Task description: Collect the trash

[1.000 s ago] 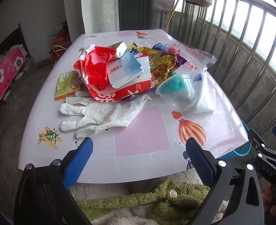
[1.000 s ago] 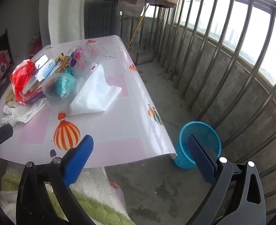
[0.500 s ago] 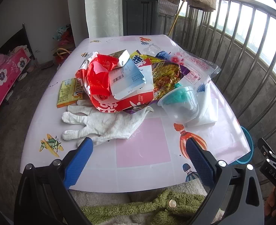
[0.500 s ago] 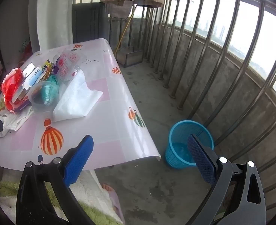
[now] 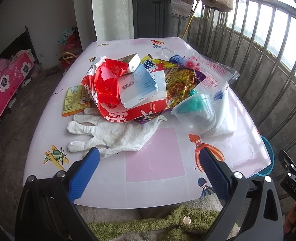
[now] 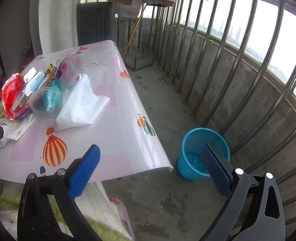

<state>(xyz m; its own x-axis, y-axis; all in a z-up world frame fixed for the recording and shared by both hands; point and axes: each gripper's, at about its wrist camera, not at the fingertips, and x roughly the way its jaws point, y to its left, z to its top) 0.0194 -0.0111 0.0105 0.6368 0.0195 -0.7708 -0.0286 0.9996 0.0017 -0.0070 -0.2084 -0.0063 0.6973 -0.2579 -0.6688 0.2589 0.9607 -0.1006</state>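
Your left gripper and right gripper hold their blue-padded fingers wide, empty; the round blue mesh plastic bin is partly hidden by your right finger.

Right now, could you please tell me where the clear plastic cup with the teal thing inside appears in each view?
Left wrist view: clear plastic cup right of centre, tipped, beside the red wrapper pile.
Right wrist view: the cup at left, against the white napkin.
Shared landmark: the striped balloon print just below the cup.
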